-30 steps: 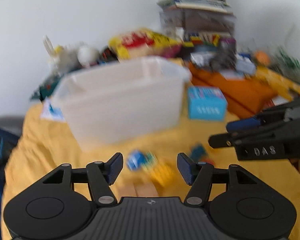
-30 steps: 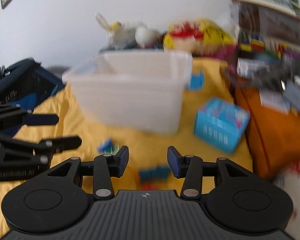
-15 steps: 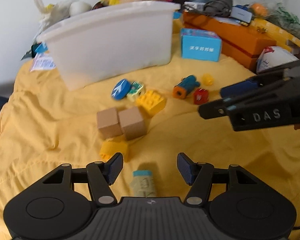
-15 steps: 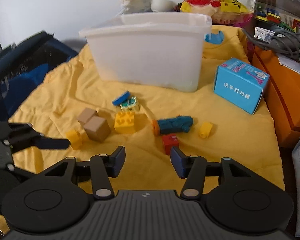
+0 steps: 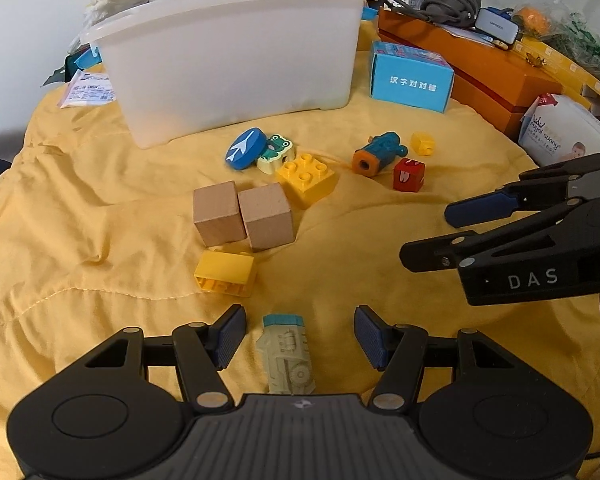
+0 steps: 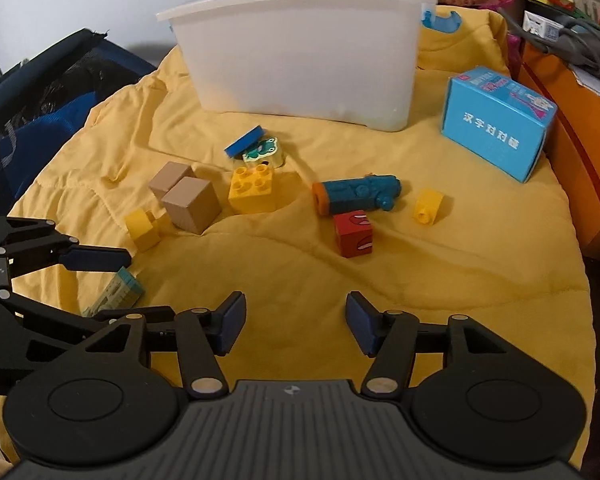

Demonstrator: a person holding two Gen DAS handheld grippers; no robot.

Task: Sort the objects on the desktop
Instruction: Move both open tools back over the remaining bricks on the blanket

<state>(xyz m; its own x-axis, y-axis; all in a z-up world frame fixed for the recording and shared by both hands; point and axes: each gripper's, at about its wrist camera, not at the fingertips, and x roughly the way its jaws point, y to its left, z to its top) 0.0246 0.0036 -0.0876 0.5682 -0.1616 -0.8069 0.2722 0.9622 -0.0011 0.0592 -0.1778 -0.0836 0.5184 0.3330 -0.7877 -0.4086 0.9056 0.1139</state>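
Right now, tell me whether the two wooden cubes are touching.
Touching. The left wrist view shows the left cube and right cube side by side, their facing sides meeting with no yellow cloth visible between them.

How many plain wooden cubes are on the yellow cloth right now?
2. Both wooden cubes sit side by side mid-cloth, touching, just behind a yellow brick. The bin's inside isn't visible.

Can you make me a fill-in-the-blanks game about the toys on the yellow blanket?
1. The two plain wooden cubes sit ____ each other.
2. The red cube lies right in front of the ____ toy cannon.
3. The big white tub stands ____ the toys.
4. Between the left gripper jaws lies a pale ____ toy.

Answers: touching; blue; behind; green
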